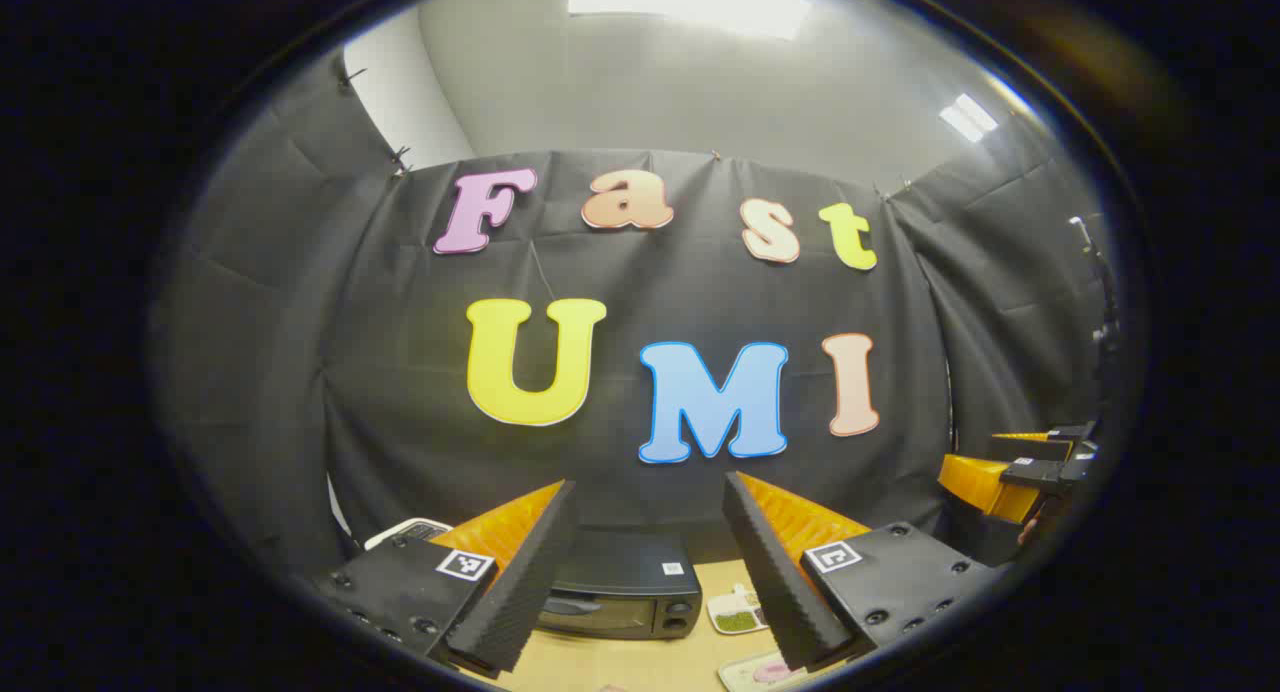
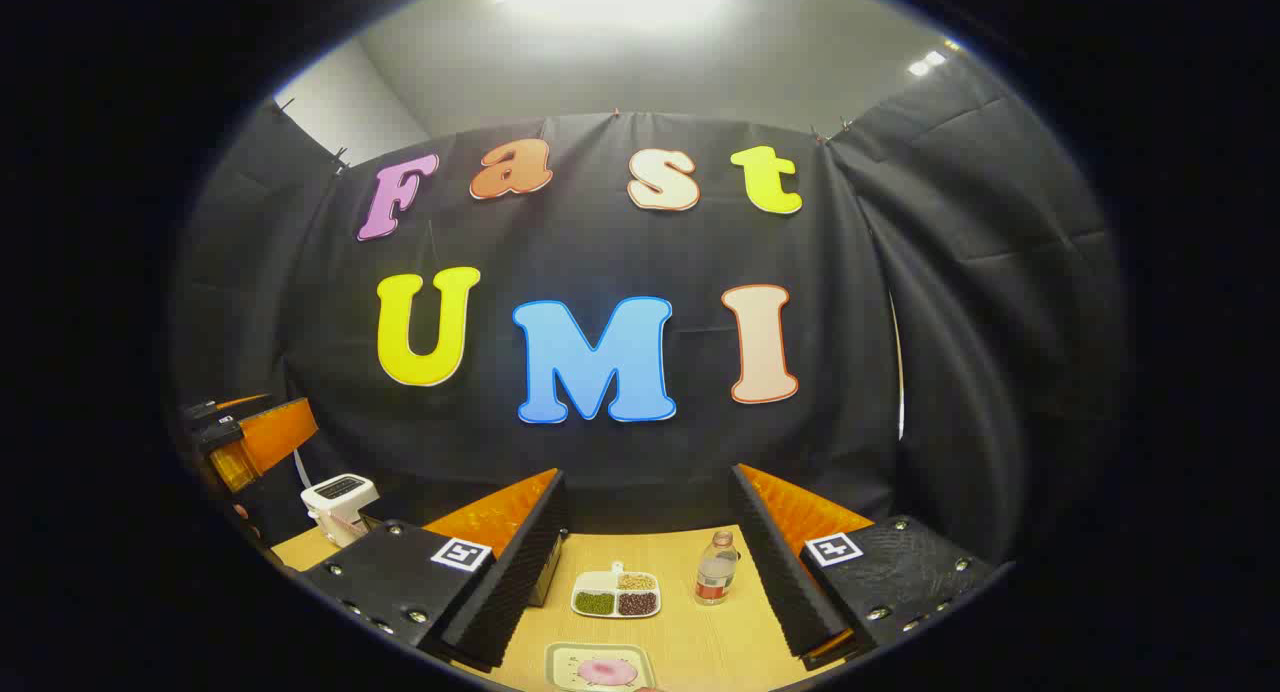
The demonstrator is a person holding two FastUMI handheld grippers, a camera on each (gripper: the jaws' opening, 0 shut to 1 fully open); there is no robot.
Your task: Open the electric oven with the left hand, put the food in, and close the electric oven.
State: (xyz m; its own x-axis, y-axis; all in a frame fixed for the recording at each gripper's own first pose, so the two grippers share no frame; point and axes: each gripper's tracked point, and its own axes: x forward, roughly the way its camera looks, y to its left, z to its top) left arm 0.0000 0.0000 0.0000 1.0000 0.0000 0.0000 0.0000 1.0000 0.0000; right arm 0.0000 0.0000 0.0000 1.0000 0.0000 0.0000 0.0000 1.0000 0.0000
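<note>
The table (image 2: 700, 652) is the biggest thing here, a light wooden top running under both grippers, and on it the oven (image 1: 620, 597) stands toward the back, dark, its door shut with the handle across the front and two knobs at its right end. Seen from the right gripper view, a white toaster (image 2: 340, 502) stands at the far left of the table. Smaller things lie in the middle: a divided dish (image 2: 617, 594) of beans and grains, a bottle (image 2: 716, 569) just to its right, and nearest the camera a tray (image 2: 600, 667) carrying a pink piece of food (image 2: 607, 671), which I take to be what goes in. The left gripper (image 1: 650, 562) hangs raised above the table with its fingers spread wide and nothing between them, the oven framed in the gap but well off. The right gripper (image 2: 650, 562) is likewise wide apart and empty, above the dish and tray. The task looks to be at its very start: door untouched, food still on the tray. The next move likely calls for the left gripper to drop and advance to the handle, then close on it and pull the door down.
</note>
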